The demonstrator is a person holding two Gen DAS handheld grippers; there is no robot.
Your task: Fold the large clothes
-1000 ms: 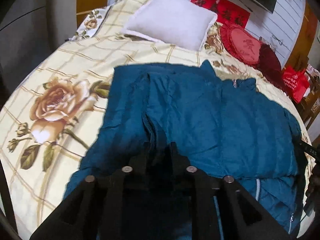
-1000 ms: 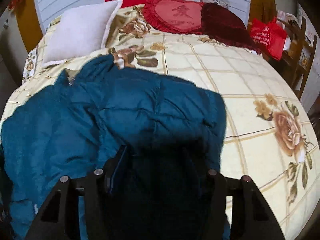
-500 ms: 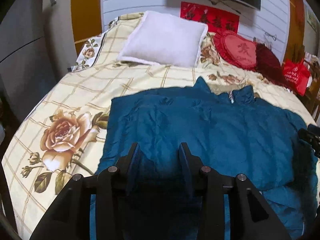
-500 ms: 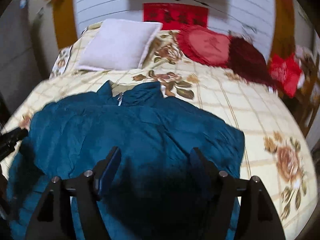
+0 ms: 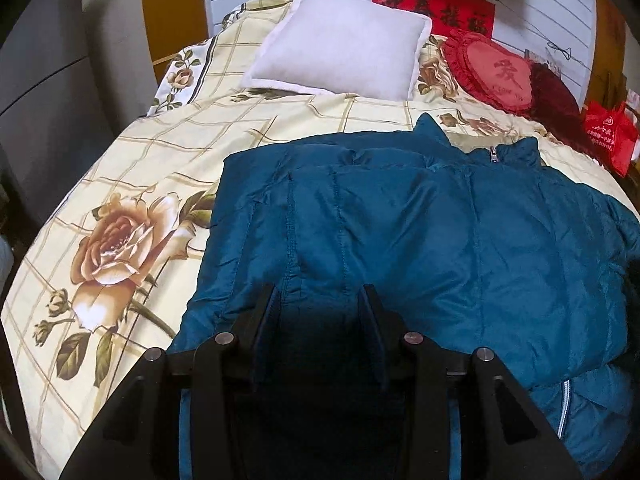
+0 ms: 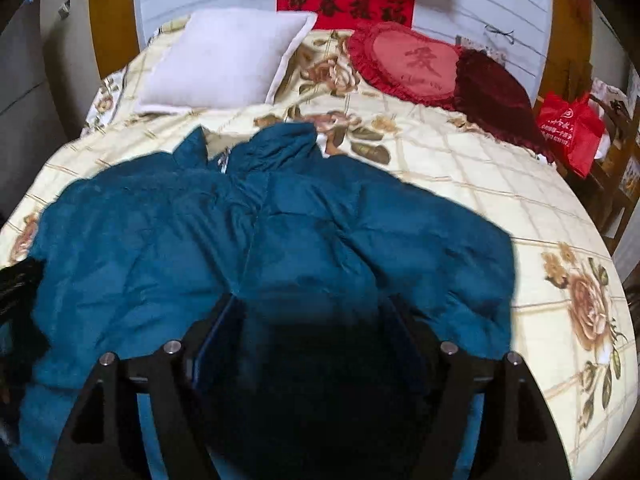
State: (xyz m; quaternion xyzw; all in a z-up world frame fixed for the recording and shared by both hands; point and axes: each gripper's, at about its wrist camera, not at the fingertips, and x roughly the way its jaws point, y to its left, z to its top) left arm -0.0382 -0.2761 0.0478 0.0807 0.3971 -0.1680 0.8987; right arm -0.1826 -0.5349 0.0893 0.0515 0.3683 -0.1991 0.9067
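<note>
Over the teal jacket (image 5: 400,232), both grippers' fingers (image 5: 266,312) (image 6: 218,332) spread wide, holding nothing.

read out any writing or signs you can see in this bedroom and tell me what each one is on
"爱": dark red character on the red heart-shaped frilled cushion; small lettering beneath it is too small to read.
Red wall banner above the bed: a row of dark Chinese characters, too blurred to read with confidence.
Red plastic shopping bag beside the bed: white logo and print, too small to read.
Teal padded jacket: no readable label.
</note>
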